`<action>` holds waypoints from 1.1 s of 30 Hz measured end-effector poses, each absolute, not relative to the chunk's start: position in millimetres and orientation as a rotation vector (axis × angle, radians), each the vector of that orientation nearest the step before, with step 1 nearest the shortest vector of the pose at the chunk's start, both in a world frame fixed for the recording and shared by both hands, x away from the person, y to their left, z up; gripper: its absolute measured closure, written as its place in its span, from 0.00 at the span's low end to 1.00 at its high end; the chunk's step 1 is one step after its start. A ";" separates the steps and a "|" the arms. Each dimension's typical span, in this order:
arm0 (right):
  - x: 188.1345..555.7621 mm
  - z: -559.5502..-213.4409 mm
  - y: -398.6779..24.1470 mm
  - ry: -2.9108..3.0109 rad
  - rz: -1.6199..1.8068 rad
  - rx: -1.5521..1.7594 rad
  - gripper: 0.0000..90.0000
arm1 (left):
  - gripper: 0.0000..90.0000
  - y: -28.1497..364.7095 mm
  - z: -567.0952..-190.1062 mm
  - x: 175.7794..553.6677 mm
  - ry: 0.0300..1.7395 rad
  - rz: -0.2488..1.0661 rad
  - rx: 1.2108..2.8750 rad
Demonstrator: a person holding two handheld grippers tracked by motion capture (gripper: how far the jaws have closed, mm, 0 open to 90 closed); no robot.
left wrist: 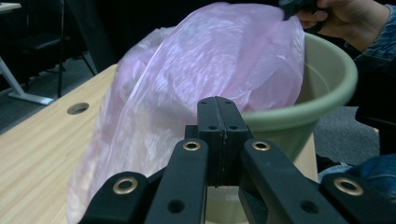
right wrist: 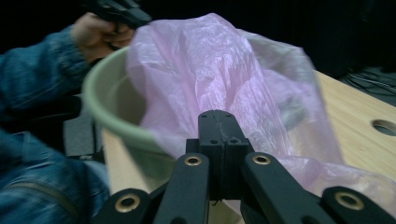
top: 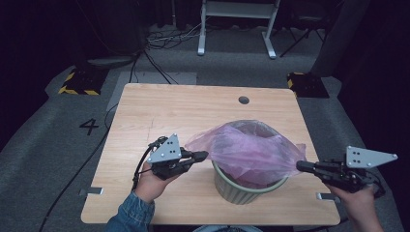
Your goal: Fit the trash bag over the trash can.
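Observation:
A thin pink plastic bag (top: 251,150) lies loosely over the mouth of a pale green bin (top: 237,191) at the table's front middle. My left gripper (top: 204,155) is shut at the bag's left corner, with the film drawn out toward its tip. My right gripper (top: 300,166) is shut at the bag's right edge, beyond the bin's rim. In the left gripper view, my jaws (left wrist: 217,100) are pressed together in front of the bag (left wrist: 201,70) and the bin (left wrist: 327,70). In the right gripper view, the shut jaws (right wrist: 218,114) sit against the bag (right wrist: 224,70).
The wooden table (top: 169,106) has a cable hole (top: 243,100) near its far edge. A black cable trails off the table's left side to the floor. A white frame stands on the grey floor behind the table. Yellow-black blocks sit by both far corners.

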State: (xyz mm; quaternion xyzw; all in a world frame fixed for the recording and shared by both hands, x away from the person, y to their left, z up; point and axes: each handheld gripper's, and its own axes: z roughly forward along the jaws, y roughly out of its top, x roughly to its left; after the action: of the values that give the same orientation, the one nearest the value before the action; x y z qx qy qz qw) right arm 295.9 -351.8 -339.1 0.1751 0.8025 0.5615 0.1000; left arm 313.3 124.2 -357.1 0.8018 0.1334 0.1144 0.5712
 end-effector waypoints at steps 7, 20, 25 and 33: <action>268.8 -357.7 -352.8 2.441 1.698 0.421 1.00 | 1.00 124.4 -376.7 298.4 0.211 0.224 1.915; 267.9 -404.5 -340.7 2.557 1.656 0.485 1.00 | 1.00 109.2 -408.5 295.7 0.147 0.179 2.054; 274.0 -425.7 -346.6 2.569 1.559 0.588 1.00 | 1.00 117.5 -427.3 310.1 0.242 0.132 2.074; 277.9 -450.0 -348.9 2.572 1.511 0.670 1.00 | 0.92 115.2 -436.8 306.1 0.266 0.124 2.127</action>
State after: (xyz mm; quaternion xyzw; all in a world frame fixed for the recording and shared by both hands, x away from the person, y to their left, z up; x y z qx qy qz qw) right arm 277.9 -348.9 -450.0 0.2189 0.8405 0.4938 0.0422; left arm 306.1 115.2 -436.8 0.8707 0.1088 0.0506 0.4769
